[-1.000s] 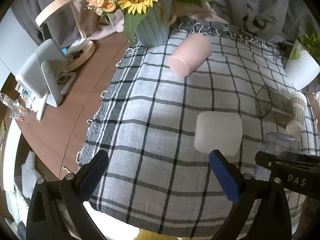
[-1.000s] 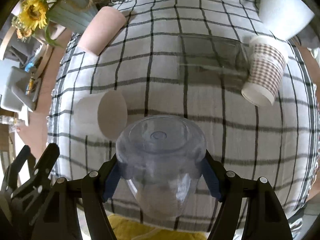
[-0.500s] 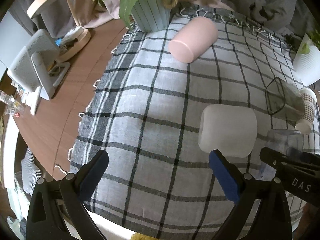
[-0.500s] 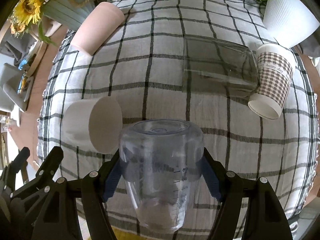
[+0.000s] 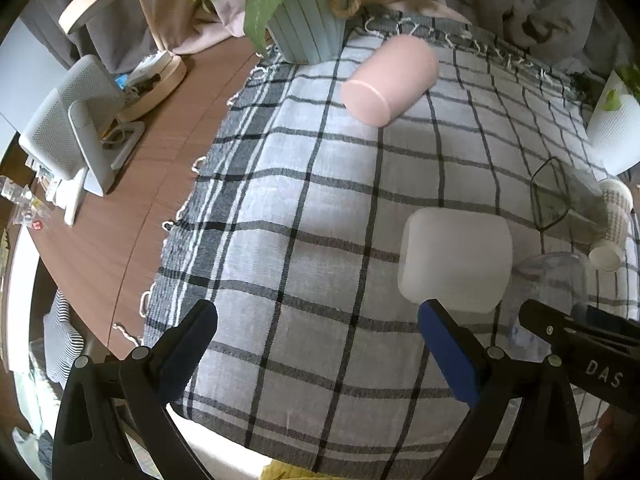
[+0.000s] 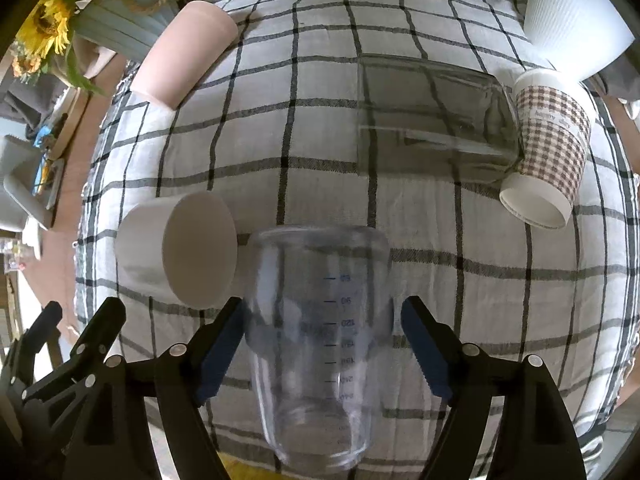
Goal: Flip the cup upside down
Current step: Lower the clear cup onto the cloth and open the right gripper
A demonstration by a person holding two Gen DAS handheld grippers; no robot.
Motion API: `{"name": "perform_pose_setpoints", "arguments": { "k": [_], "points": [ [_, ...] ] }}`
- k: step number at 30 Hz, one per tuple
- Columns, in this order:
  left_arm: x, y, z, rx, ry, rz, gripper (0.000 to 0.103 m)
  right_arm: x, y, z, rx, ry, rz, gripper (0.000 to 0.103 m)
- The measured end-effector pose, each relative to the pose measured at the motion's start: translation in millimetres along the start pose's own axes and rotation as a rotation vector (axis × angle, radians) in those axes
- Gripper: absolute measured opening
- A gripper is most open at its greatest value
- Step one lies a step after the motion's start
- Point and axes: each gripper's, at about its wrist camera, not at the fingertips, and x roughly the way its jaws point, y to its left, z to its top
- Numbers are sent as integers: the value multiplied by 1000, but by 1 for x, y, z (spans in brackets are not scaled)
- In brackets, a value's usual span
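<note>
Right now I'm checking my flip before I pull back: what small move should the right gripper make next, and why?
Probably draw the right gripper straight back. The clear measuring cup seems to stand upside down on the checked cloth, its printed scale inverted, and the blue pads appear open, with a gap at the right one. The white cup lies close on the left, so avoid swinging sideways.

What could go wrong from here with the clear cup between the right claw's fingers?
1. The clear measuring cup sits right beside the white cup, which lies on its side. Opening or withdrawing the right claw could knock the white cup and set it rolling.
2. The clear cup is near the front edge of the checked cloth. If a finger drags it on the way out, it may tip or slide off.
</note>
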Motion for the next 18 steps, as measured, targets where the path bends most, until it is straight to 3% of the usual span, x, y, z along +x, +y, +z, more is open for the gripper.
{"name": "perform_pose_setpoints", "arguments": {
  "k": [7, 14, 18],
  "points": [
    [-41, -6, 3, 43, -84, -40, 102, -61, -7, -20, 41, -170, 3, 81],
    [-66, -34, 10, 117, -86, -184, 102, -116, -27, -33, 118, -332, -31, 82],
    [-71, -64, 15, 185, -48, -280, 102, -129, -52, -38, 206, -368, -35, 82]
  ]
}}
